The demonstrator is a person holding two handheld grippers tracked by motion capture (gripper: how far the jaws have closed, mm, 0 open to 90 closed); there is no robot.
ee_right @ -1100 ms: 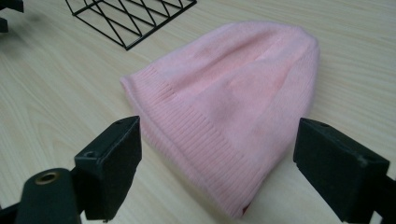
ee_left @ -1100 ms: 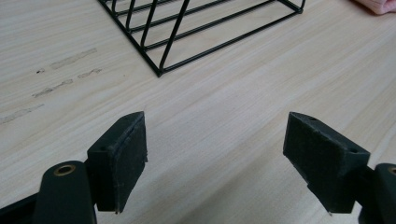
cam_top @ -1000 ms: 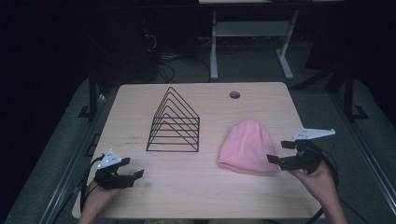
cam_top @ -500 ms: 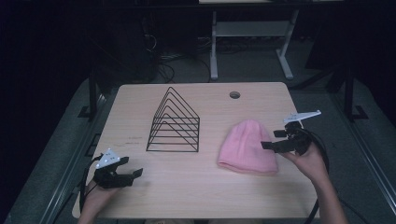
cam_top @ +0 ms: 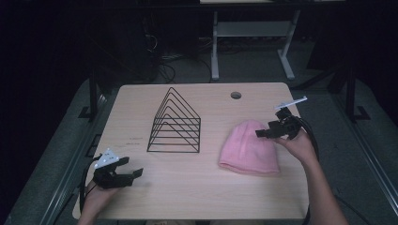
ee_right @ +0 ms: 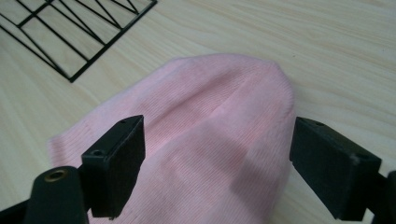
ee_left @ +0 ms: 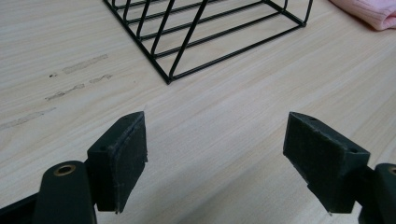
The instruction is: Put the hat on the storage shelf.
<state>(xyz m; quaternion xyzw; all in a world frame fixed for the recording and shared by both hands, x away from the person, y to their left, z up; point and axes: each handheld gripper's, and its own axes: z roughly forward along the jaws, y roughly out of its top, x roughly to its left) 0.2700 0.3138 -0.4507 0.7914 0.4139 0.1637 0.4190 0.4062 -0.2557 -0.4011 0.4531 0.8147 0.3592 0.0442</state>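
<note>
A pink knit beanie (cam_top: 248,147) lies flat on the wooden table (cam_top: 206,197), right of centre. My right gripper (cam_top: 264,133) hovers open just above the beanie's upper right part; in the right gripper view the beanie (ee_right: 210,135) lies beneath and between its spread jaws. A black wire triangular rack (cam_top: 176,123) stands at the table's middle. My left gripper (cam_top: 133,174) rests open near the front left edge, aimed toward the rack (ee_left: 210,32), with bare wood between its jaws.
A round cable hole (cam_top: 235,95) sits in the table's far side. A white metal stand (cam_top: 253,33) and cables lie on the dark floor behind the table. The beanie's edge (ee_left: 369,11) appears at the top right of the left gripper view.
My right gripper has moved from the beanie's lower right side up and away toward its top, over the fabric. The left gripper has stayed still.
</note>
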